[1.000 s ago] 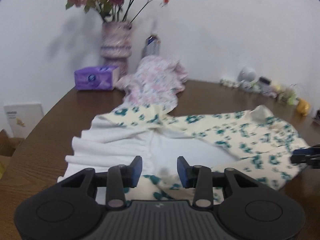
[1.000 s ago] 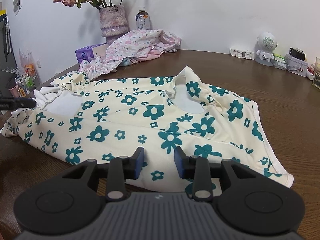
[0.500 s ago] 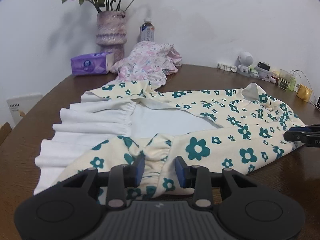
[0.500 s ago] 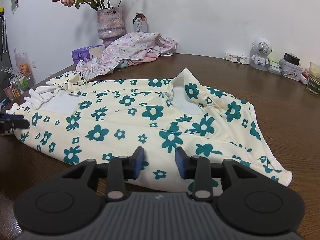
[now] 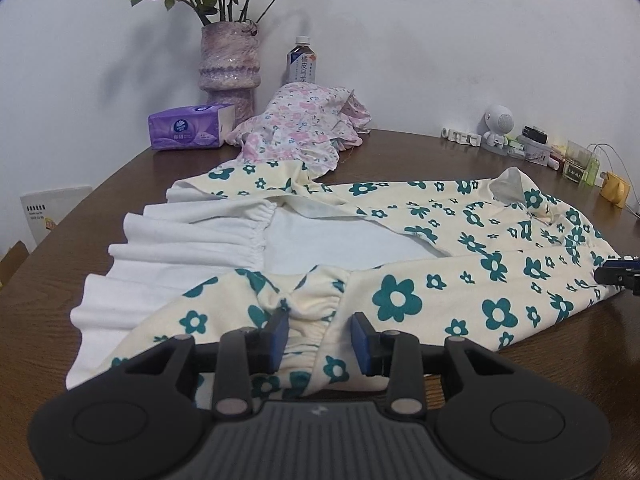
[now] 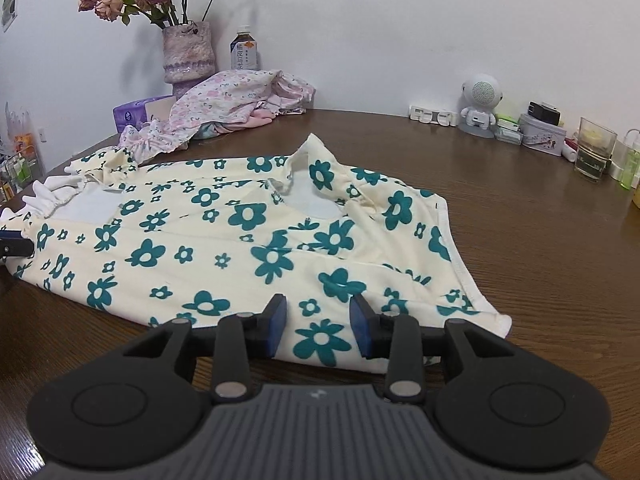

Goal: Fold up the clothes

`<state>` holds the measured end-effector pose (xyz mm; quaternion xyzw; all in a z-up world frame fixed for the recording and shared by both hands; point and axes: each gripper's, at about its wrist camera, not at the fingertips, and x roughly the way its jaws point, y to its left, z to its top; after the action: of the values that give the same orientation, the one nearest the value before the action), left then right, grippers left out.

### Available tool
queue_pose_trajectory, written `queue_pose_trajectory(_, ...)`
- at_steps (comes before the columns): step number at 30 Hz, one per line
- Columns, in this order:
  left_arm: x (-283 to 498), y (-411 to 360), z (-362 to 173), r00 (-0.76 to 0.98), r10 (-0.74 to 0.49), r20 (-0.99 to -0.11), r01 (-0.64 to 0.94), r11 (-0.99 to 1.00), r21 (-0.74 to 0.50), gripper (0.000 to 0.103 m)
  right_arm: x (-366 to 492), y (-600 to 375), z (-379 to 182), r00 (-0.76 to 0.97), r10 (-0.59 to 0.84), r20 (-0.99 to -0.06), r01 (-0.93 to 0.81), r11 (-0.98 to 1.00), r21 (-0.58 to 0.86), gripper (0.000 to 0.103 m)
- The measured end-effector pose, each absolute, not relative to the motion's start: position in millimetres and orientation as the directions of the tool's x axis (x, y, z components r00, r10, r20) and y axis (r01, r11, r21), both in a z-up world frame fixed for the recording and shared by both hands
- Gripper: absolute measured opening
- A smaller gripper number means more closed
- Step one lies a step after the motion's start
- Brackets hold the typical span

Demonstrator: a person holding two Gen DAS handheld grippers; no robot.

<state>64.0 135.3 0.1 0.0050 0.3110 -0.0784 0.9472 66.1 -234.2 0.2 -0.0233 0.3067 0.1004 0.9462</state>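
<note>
A cream dress with teal flowers lies spread on the brown table, its white lining and ruffled skirt turned up at the left end. My left gripper hovers low over the gathered waist seam, jaws apart, with the cloth lying loose between the pads. My right gripper stands open over the near hem of the dress, not pinching it. Each gripper's tip shows in the other's view, the right gripper at one edge and the left gripper at the other.
A heap of pink floral clothing lies behind the dress. By the wall stand a vase of dried roses, a purple tissue box and a bottle. A small white robot figure, a tin and a glass line the back right.
The left gripper drew back and sank, so the flowered waist band now lies between its fingers instead of white lining. The right gripper shifted slightly along the hem. Jaw gaps look unchanged.
</note>
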Motion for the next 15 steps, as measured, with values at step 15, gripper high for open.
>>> queue_pose_trajectory(15, 64.1, 126.7, -1.0, 0.796, -0.139, -0.590, 0.158, 0.987, -0.020, 0.046, 66.1, -231.9, 0.4, 0.789, 0.173, -0.589, -0.211, 0.977, 0.004, 0.036)
